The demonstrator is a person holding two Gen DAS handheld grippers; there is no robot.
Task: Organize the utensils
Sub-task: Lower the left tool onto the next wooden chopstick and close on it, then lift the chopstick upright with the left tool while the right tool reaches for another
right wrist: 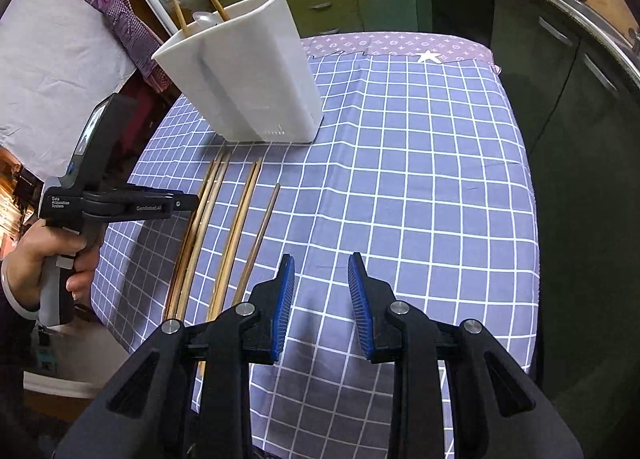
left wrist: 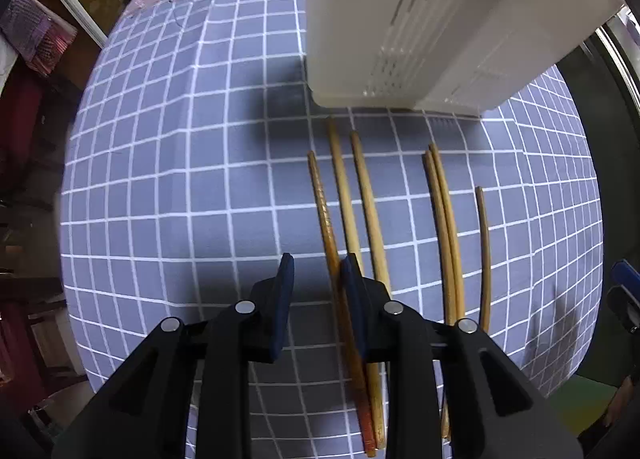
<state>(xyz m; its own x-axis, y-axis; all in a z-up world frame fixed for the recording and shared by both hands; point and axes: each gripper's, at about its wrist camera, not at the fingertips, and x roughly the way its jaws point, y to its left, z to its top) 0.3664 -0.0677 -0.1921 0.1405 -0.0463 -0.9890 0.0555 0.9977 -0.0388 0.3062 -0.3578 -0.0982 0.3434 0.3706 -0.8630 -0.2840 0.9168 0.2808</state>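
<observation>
The left tongs (left wrist: 316, 271) are hovering released over the chopsticks (left wrist: 344, 195), which are lying on the desk (left wrist: 160, 179), long axes running near to far toward the white holder (right wrist: 248, 79). The right tongs (right wrist: 320, 271), also released, are waiting over bare cloth, right of the row.

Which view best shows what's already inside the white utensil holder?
The right wrist view: the white utensil holder shows its open top with two chopsticks and a spoon. The left wrist view shows only its lower wall, cropped.
</observation>
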